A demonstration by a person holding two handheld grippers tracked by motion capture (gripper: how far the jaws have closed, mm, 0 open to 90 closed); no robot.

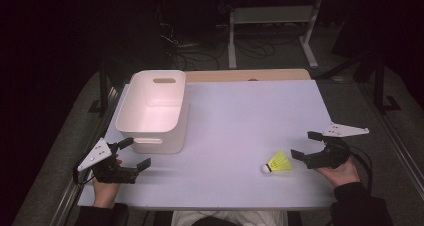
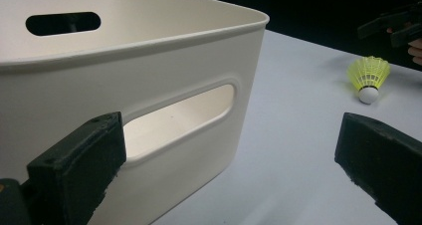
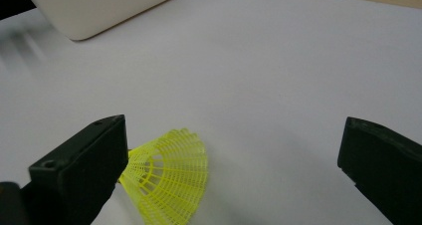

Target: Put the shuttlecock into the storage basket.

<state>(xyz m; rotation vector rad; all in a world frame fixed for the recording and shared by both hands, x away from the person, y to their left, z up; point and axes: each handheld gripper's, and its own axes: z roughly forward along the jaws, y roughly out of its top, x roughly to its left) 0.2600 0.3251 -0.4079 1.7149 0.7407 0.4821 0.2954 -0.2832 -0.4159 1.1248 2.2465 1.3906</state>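
Observation:
A yellow shuttlecock (image 1: pixel 277 163) with a white cork tip lies on its side at the front right of the white table (image 1: pixel 240 111). My right gripper (image 1: pixel 303 145) is open just to its right, level with the feather skirt. In the right gripper view the shuttlecock (image 3: pixel 169 180) lies beside the left jaw, and the right gripper (image 3: pixel 234 145) holds nothing. A white plastic bin (image 1: pixel 170 145) with handle slots stands at the left. My left gripper (image 1: pixel 136 153) is open in front of its near wall. In the left gripper view the left gripper (image 2: pixel 229 140) faces the bin (image 2: pixel 149 70); the shuttlecock (image 2: pixel 369 78) lies far right.
The bin looks empty inside. A wooden strip (image 1: pixel 250 75) runs along the table's far edge. Beyond it are a dark floor with cables and a white desk frame (image 1: pixel 270 16). The other hand's gripper (image 2: pixel 393 28) shows at the top right of the left gripper view.

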